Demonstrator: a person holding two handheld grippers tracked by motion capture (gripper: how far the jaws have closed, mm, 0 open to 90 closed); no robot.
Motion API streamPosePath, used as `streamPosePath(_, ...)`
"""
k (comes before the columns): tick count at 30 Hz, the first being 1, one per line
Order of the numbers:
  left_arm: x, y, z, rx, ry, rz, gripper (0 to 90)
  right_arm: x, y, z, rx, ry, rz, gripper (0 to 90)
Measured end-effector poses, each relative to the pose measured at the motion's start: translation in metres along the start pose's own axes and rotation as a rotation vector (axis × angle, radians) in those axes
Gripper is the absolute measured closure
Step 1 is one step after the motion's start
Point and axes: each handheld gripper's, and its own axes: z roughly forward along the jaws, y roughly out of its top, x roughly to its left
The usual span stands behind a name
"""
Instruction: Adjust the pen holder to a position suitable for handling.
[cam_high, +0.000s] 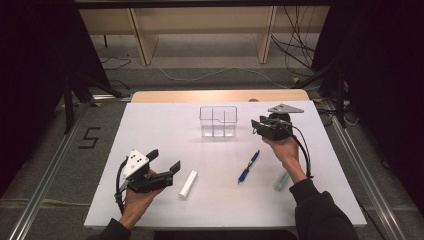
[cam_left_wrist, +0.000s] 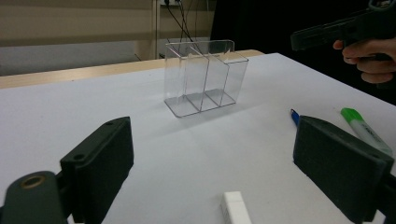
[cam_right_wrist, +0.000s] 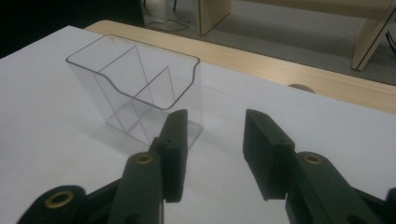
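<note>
A: Two grippers are being held over the white desk (cam_high: 165, 125). What is being gripped?

B: Nothing. The left gripper (cam_high: 167, 165) is being held at about seven o'clock on the desk, its fingers (cam_left_wrist: 100, 163) spread wide with only bare desk between them. The right gripper (cam_high: 256, 126) is being held at about two o'clock, just beside the clear organizer (cam_high: 218, 121), its fingers (cam_right_wrist: 173, 149) parted about halfway and empty.

A: Where is the organizer being seen?

B: At twelve o'clock, upright on the desk, its compartments empty. In the right gripper view it is lying at ten o'clock from the fingers, apart from them.

A: And the loose items?

B: A blue pen (cam_high: 248, 166) is lying at about five o'clock, flat and tilted. A green marker (cam_high: 281, 181) is lying farther toward four o'clock, near the right forearm. A white stick (cam_high: 188, 184) is lying at six o'clock, just beside the left gripper.
</note>
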Motion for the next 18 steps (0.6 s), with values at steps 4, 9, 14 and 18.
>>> streamPosePath(4, 0.000, 0.000, 0.001, 0.002, 0.000, -0.005, 11.5, 0.000, -0.005, -0.009, -0.008, 0.009, 0.016, 51.4)
streamPosePath(9, 0.000, 0.000, 0.002, -0.002, 0.000, -0.019, 11.4, 0.002, -0.014, -0.026, -0.036, 0.030, 0.036, 46.2)
streamPosePath(14, 0.000, 0.000, 0.003, 0.003, 0.001, -0.022, 11.4, 0.007, -0.024, -0.043, -0.058, 0.039, 0.025, 42.1)
streamPosePath(18, -0.001, 0.000, 0.004, 0.013, -0.004, -0.012, 11.4, 0.009, -0.028, -0.049, -0.056, 0.042, 0.012, 38.7)
